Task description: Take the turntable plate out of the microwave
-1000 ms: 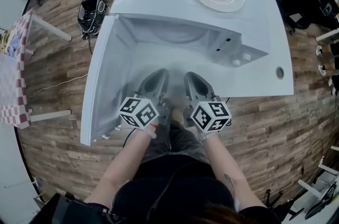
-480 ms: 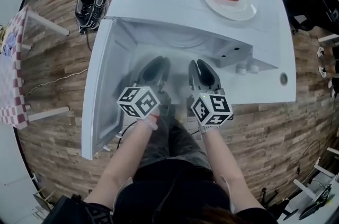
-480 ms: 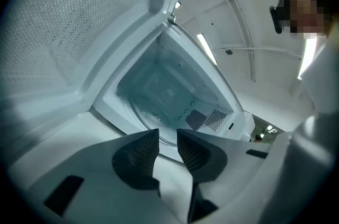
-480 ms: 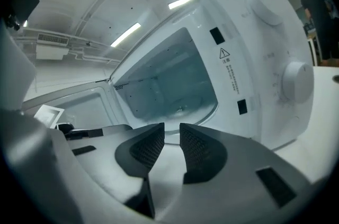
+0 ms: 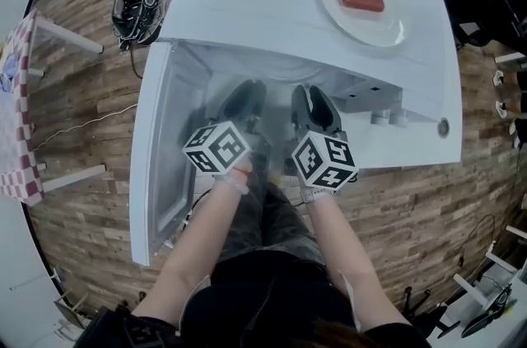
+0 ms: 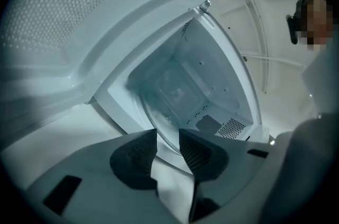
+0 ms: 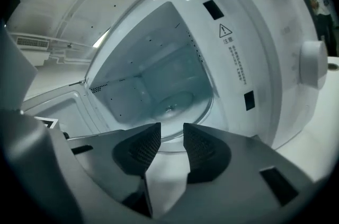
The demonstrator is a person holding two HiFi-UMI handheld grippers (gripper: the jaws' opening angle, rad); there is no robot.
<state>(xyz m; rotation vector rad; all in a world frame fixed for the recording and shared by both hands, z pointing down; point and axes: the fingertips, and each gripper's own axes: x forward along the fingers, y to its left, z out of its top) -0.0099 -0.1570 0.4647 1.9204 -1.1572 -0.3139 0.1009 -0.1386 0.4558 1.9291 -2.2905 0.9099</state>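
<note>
Warning triangle (image 7: 226, 30) on microwave (image 7: 275, 66)

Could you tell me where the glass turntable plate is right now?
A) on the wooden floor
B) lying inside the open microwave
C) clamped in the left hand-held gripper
B: the turntable plate lies in the microwave cavity, ahead of the left hand-held gripper and the right hand-held gripper. Both grippers' jaws have just been opening, with nothing between them.

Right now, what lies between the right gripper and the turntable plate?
Nothing: the right gripper view shows that stretch bare. The right gripper, whose empty jaws have just been opening, faces the turntable plate.
</note>
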